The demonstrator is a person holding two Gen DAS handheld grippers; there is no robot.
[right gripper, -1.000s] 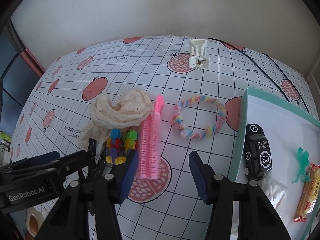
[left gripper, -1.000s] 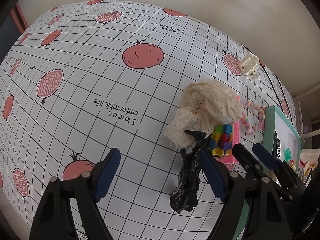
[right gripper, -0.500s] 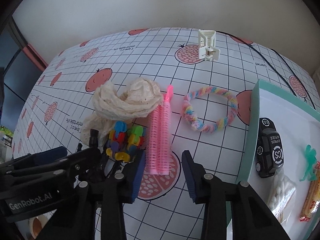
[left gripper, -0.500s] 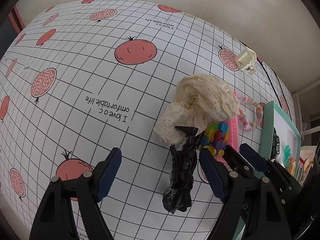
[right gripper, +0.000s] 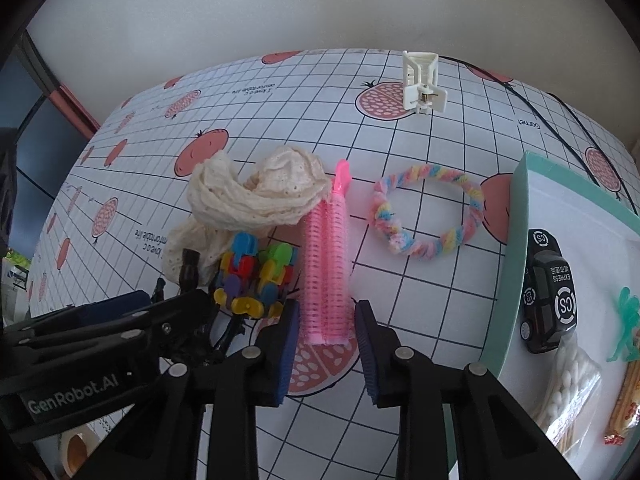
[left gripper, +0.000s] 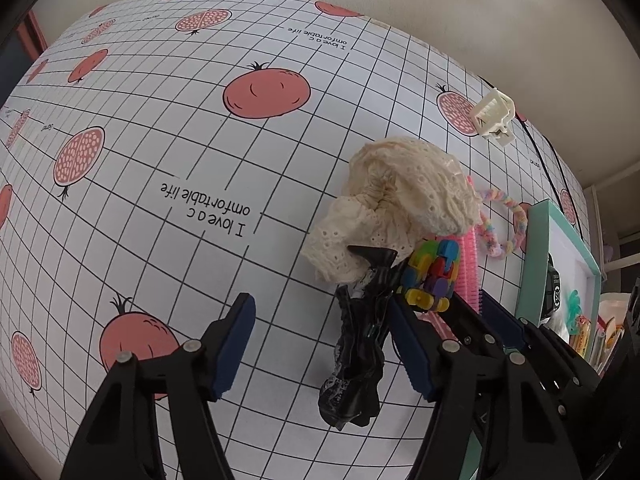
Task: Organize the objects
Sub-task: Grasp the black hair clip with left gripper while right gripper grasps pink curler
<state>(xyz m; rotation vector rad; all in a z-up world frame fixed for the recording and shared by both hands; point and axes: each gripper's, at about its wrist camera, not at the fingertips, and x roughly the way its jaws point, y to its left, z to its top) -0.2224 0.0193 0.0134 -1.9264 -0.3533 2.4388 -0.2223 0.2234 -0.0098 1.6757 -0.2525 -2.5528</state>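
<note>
The right gripper (right gripper: 326, 320) is closing its fingers around the near end of the pink hair roller (right gripper: 328, 264), which is lying lengthwise on the bench (right gripper: 420, 272); the pads are standing just beside the roller on either side, and I cannot tell that they are pressing on it yet. The left gripper (left gripper: 324, 344) is narrowing too, its fingers roughly half apart, with the black doll boot (left gripper: 358, 356) lying between them near the right-hand pad and not gripped. Judging by how things are lying, the sorting is only partly done: a black toy car (right gripper: 548, 292), a green figure (right gripper: 624, 324), a packet of cotton swabs (right gripper: 568, 392) and a wrapped snack (right gripper: 624, 408) are already sitting in the teal tray (right gripper: 516, 240) on the right. Still out on the bench are the roller, the boot, the cream lace cloth (right gripper: 256, 196), the cluster of coloured plastic pieces (right gripper: 256, 276) touching the cloth, the pastel twisted ring (right gripper: 428, 208) well clear of the tray, and the white hair claw (right gripper: 422, 80) at the far edge. So most of the loose things are still waiting to be moved.
</note>
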